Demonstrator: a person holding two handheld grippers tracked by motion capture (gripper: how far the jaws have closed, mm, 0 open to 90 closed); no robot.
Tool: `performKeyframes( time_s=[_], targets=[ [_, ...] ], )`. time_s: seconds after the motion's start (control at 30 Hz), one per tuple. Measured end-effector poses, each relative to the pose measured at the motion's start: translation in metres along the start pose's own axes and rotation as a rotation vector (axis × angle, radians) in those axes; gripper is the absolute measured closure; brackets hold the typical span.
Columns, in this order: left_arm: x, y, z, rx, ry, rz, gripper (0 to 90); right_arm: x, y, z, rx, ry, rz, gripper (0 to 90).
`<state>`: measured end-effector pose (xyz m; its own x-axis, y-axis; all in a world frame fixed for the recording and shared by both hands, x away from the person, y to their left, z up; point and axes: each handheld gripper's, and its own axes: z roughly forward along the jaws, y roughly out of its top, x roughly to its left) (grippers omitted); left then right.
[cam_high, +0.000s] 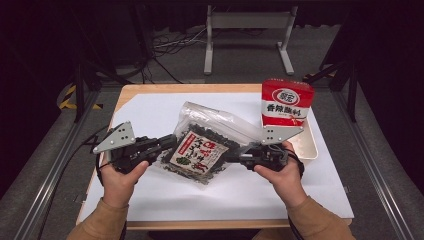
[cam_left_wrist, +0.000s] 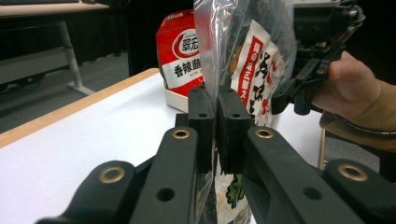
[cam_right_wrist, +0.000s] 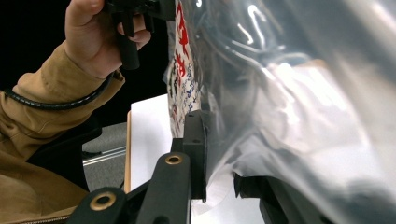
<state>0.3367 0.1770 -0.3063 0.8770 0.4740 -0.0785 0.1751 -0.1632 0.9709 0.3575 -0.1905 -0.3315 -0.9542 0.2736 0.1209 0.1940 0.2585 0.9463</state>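
So the clear seaweed snack bag (cam_high: 200, 147) sits about mid-table on the white sheet (cam_high: 150, 115), a bit nearer the front edge than the back, with the red-and-white printed label facing up in the high view. The left gripper (cam_high: 170, 142) has it by its left edge, and in the left gripper view the two black jaws are pressed together with the plastic film pinched flat between them, so that one's clamped on the bag.

The right gripper (cam_high: 232, 156) comes in on the bag's right edge. In the right gripper view the crinkly film runs between the jaws, the left pad (cam_right_wrist: 195, 140) right up against it, but the other jaw is blurred behind the plastic. Can't honestly say whether it's biting yet; there looks to be a gap.

Each gripper is in a hand, tan sleeves coming up from the front edge.

Toward the back right corner there's a red-and-white seasoning pouch (cam_high: 286, 102) standing upright in a shallow cream tray (cam_high: 311, 145), just beside the right hand (cam_high: 280, 170) and apart from the bag.
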Motion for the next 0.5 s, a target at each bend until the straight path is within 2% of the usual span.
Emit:
performKeyframes(
  time_s=[0.13, 0.27, 0.5],
  targets=[
    [0.001, 0.000, 0.000, 0.006, -0.002, -0.013, 76.6, 0.004, 0.007, -0.004, 0.020, -0.016, -0.023, 78.2],
    [0.004, 0.000, -0.001, 0.000, -0.010, -0.024, 64.6, 0.008, 0.014, -0.012, 0.047, -0.043, -0.035, 78.3],
    [0.008, -0.003, -0.003, 0.004, -0.015, -0.042, 57.6, 0.011, 0.024, -0.026, 0.093, -0.100, -0.050, 78.2]
  ],
)
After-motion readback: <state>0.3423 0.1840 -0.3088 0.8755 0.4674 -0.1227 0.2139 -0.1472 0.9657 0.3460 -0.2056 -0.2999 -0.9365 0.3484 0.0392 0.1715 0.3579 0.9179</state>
